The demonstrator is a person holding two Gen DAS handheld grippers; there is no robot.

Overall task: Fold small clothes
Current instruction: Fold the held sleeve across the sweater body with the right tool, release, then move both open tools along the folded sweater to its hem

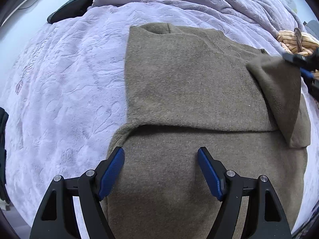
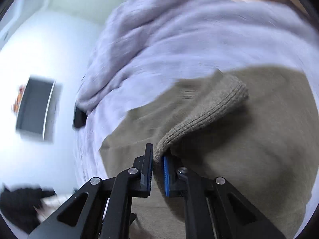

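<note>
Sweater [image 1: 189, 83] on blanket [image 1: 65, 91]; R gripper [image 2: 157, 171] pinching its cuff [image 2: 201, 117], L gripper [image 1: 161, 165] wide, empty.

Rumpled lilac embossed bedspread [image 1: 65, 83] on a bed, pale wall [image 2: 49, 45] beyond (daylight-bright).

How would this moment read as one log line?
left gripper: open over sweater | right gripper: shut on sleeve cuff | bedspread

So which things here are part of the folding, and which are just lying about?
Job:
sweater
sleeve, pinched in the right claw
left claw, open over the sweater

Lying about:
blanket
striped garment
dark item at the bed's far edge
</note>
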